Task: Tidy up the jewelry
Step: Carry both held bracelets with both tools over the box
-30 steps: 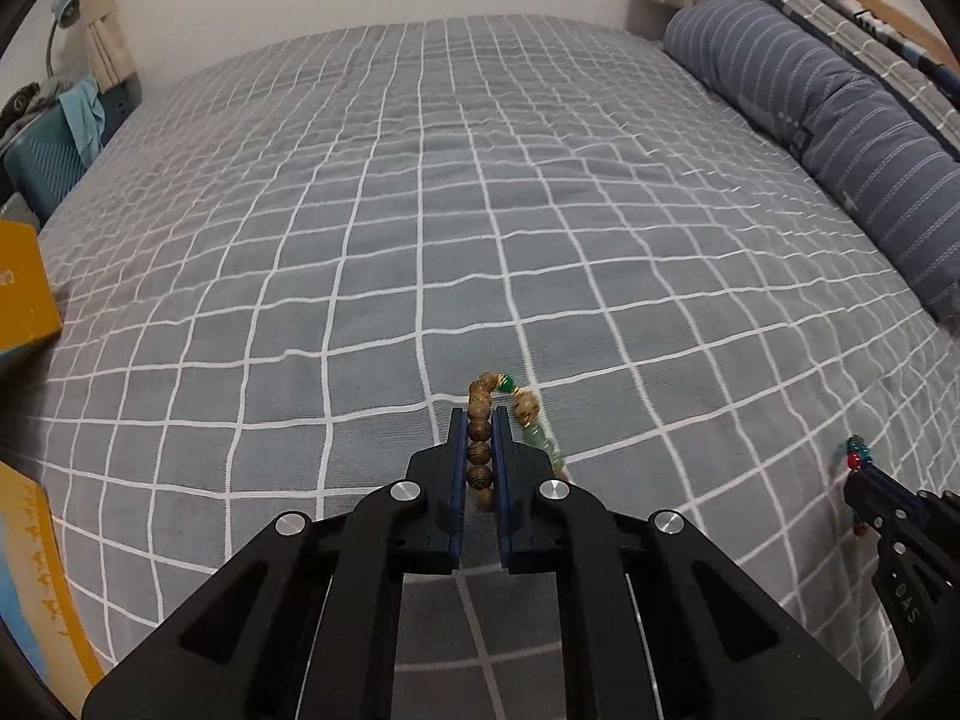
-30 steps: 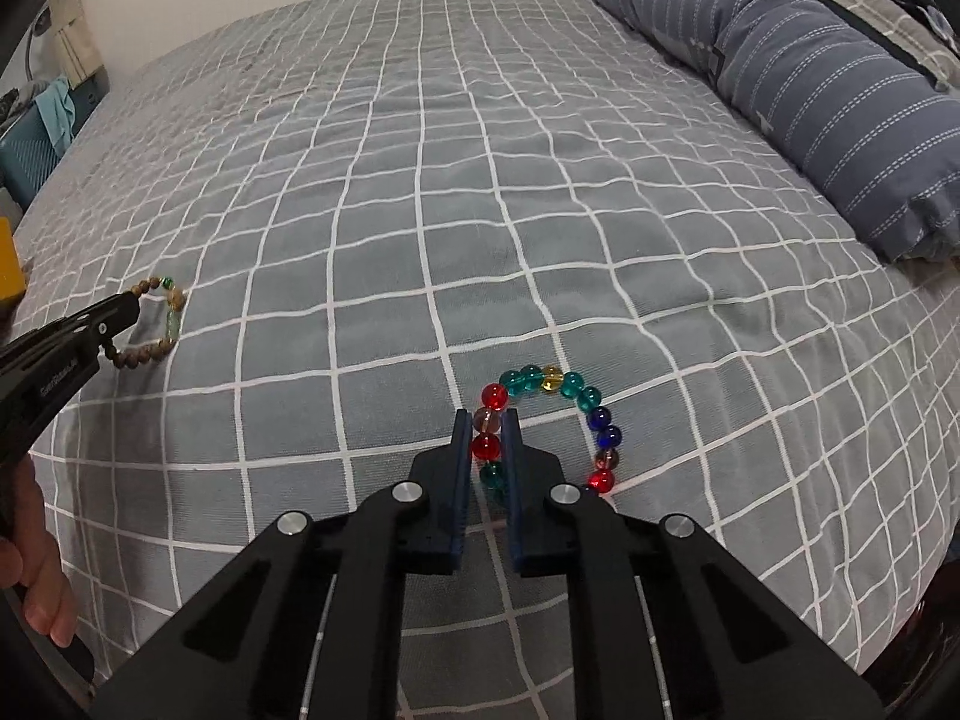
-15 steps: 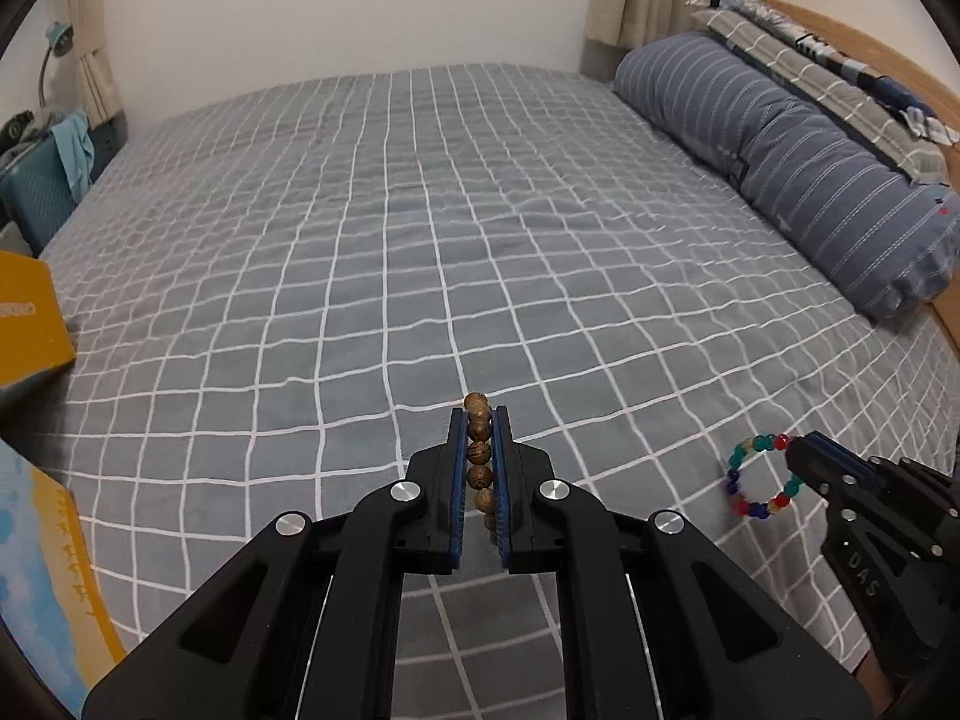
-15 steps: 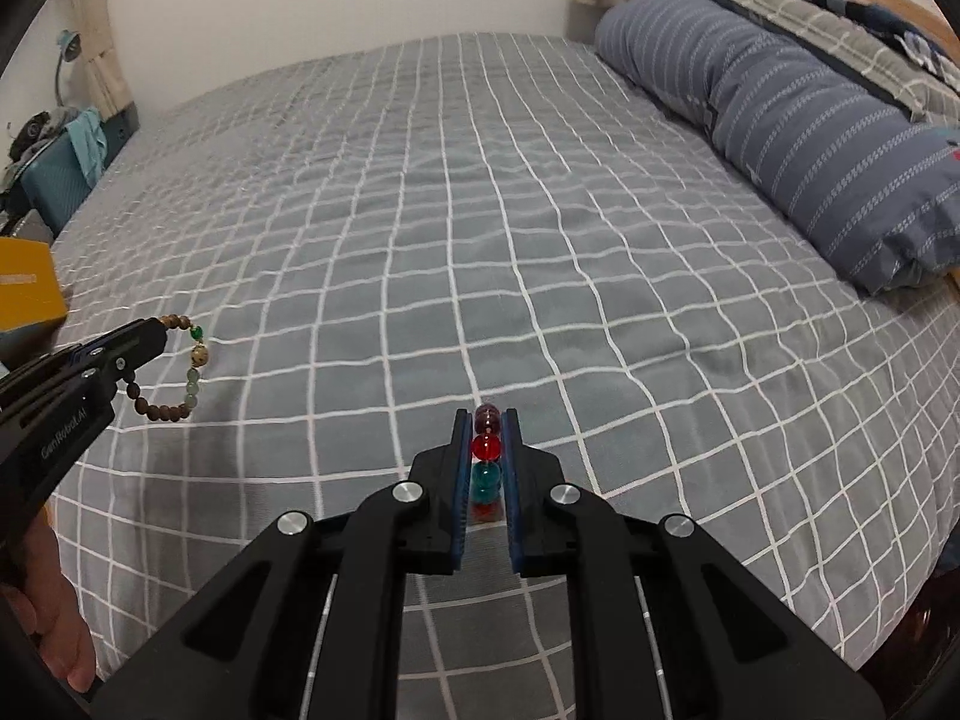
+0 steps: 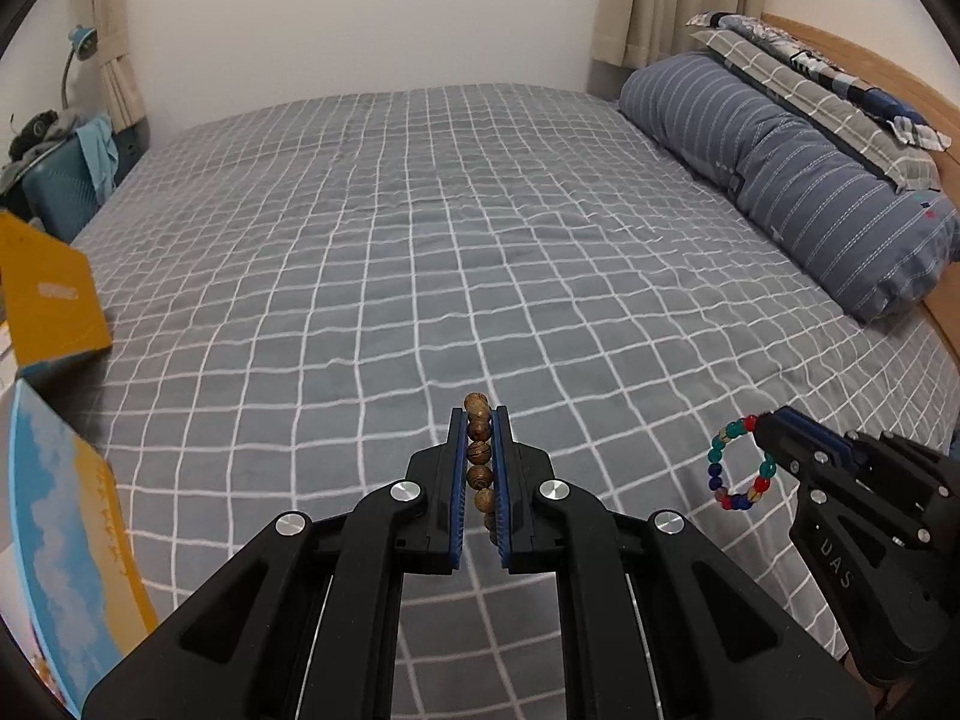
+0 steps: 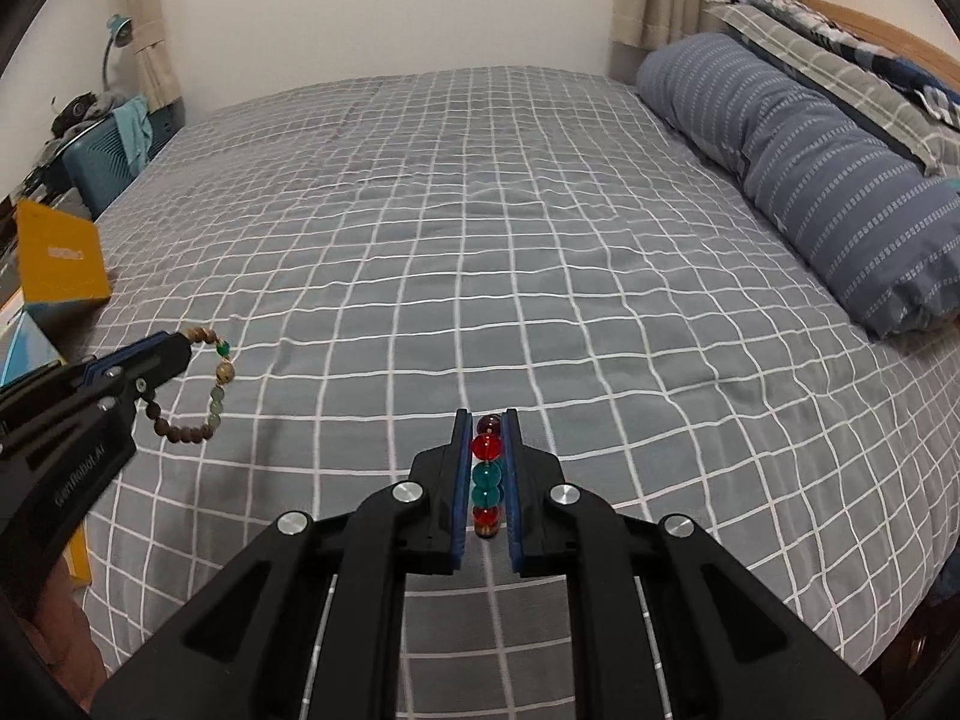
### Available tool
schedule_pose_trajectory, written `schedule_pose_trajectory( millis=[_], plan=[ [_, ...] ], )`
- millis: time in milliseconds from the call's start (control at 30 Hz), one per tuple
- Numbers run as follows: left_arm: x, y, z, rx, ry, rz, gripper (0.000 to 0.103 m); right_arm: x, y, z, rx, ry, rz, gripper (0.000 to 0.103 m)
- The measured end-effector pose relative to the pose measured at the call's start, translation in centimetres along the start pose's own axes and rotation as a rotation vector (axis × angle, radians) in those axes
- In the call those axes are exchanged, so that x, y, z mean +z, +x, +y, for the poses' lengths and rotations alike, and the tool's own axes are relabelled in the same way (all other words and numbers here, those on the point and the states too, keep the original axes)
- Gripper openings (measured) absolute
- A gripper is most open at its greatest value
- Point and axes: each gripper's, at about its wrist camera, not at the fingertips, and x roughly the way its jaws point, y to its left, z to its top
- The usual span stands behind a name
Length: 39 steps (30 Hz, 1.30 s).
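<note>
Nearest, the left gripper (image 5: 479, 420) is clamped on a brown wooden-bead bracelet (image 5: 478, 456), held above the grey grid-patterned bedspread (image 5: 420, 252). Beside it, the right gripper (image 6: 485, 420) pinches a multicoloured glass-bead bracelet (image 6: 486, 468), likewise lifted. Farther back lies a blue striped bolster pillow (image 5: 798, 180).

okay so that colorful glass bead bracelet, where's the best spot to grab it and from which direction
Pinch a short run of beads on one side of the colorful bracelet, closing across the strand edge-on so the loop hangs free below. The right gripper already holds it that way: several beads sit in a line between its fingers, and the ring dangles clear of the bedspread.
</note>
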Motion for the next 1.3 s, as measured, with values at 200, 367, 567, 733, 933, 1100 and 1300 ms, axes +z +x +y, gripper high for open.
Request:
schedule_pose_trajectory(
  millis=[200,367,567,733,933,1100,1300],
  plan=[
    [-1.0,-1.6,1.9,0.032,-0.044,-0.013,0.007,-0.5,-0.7,2.6,0.022,-0.050,-0.012,0.009],
    [-2.4,-2.4,4.0,0.063,-0.093,-0.001,0.007,-1.2,-1.4,5.2,0.055,-0.102,-0.020,0.009],
    [-3.7,-4.2,6.3,0.120,-0.130,-0.012,0.007,-1.9,-1.8,7.4,0.094,-0.139,-0.015,0.009],
    [-4.7,-6.1,7.3,0.186,-0.130,-0.029,0.007,-2.3,-3.0,8.7,0.122,-0.150,-0.028,0.009],
    [-5.7,-10.0,9.4,0.229,-0.160,-0.062,0.007,-2.3,-4.2,10.4,0.139,-0.158,-0.017,0.009],
    [-6.4,-14.2,12.5,0.236,-0.228,-0.120,0.007,-1.3,-6.1,13.3,0.160,-0.204,-0.048,0.009],
    [-7.6,-18.4,17.2,0.279,-0.320,-0.138,0.007,0.2,-10.0,18.7,0.270,-0.253,-0.103,0.009]
  ],
)
